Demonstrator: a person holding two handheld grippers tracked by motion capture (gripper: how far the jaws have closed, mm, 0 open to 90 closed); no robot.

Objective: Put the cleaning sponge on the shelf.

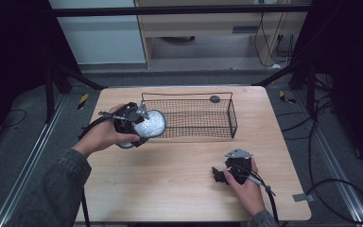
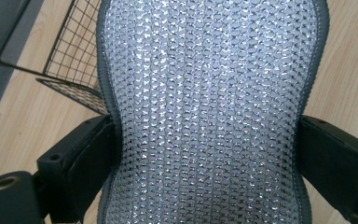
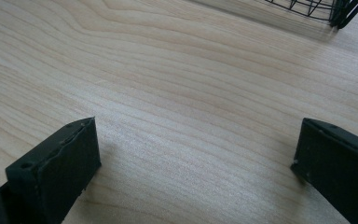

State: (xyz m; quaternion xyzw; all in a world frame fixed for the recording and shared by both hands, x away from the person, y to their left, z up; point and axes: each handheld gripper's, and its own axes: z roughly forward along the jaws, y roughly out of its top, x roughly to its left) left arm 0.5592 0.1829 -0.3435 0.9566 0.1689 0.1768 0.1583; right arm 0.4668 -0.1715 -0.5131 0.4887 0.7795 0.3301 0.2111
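Observation:
A silvery, glittering mesh-textured pad [image 1: 147,125] with a grey rim is held in my left gripper [image 1: 137,127] at the left end of the black wire basket [image 1: 231,113]. In the left gripper view the pad [image 2: 205,107] runs up between the two black jaws, which press on its narrow waist from both sides. My right gripper [image 1: 220,176] rests low over the wooden table [image 1: 170,175] at the front right. Its fingers [image 3: 56,168] stand wide apart with bare wood between them.
The wire basket sits at the table's back centre, and a small dark disc [image 1: 214,99] lies by its far rim. A corner of the basket [image 3: 340,11] shows at the top right of the right gripper view. Black cables trail from both grippers.

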